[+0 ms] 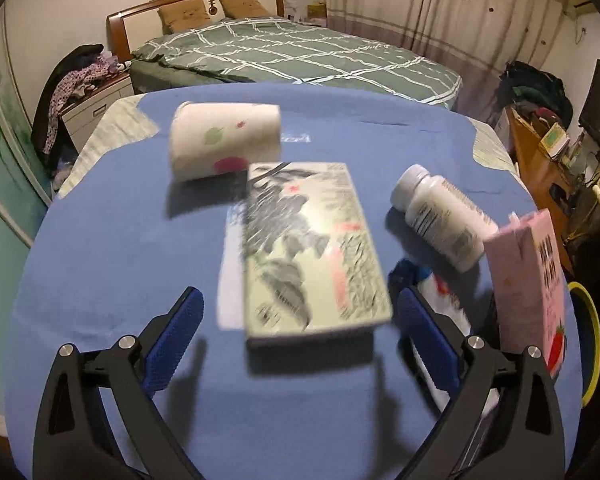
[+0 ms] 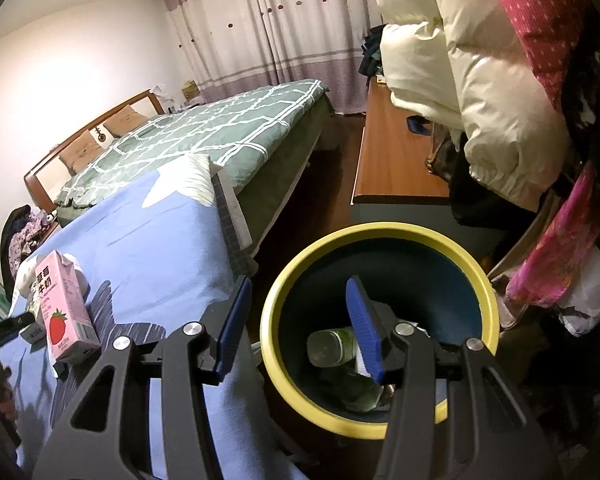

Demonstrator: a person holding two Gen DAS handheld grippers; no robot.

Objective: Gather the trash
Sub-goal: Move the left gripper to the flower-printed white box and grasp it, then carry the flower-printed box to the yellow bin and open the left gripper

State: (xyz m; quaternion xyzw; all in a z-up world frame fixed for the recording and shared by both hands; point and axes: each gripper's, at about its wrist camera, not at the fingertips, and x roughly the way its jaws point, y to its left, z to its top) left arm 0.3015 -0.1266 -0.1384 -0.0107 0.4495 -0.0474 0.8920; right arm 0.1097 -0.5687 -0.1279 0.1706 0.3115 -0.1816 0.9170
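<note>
Both grippers had their blue fingers spread apart, and nothing was held between them. On the left gripper [image 1: 298, 334] the fingers [image 1: 172, 340] stood wide over the blue cloth [image 1: 112, 240], and the flat box [image 1: 308, 248] lay on the cloth just past them, between their tips. The box was pale green with grey and red marks, and it looked blurry. Right of the box, close to the right finger, lay a white and blue wrapper [image 1: 440, 292], partly hidden. Past the wrapper and right of the box, a white bottle [image 1: 440, 216] lay on its side. Further right of the box, a pink milk carton [image 1: 536, 288] with a strawberry on it stood up near the cloth's edge. Behind the box, a white paper cup [image 1: 224, 140] with green and pink spots lay on its side, touching the box's far corner or just beside it. Far behind the box was a bed [image 1: 300, 52] with a green checked cover.

The right gripper [image 2: 300, 328] hung over the yellow-rimmed bin [image 2: 380, 232], which sat on the floor beside the cloth. A green bottle [image 2: 332, 346] and other trash lay at the bottom of the bin.
</note>
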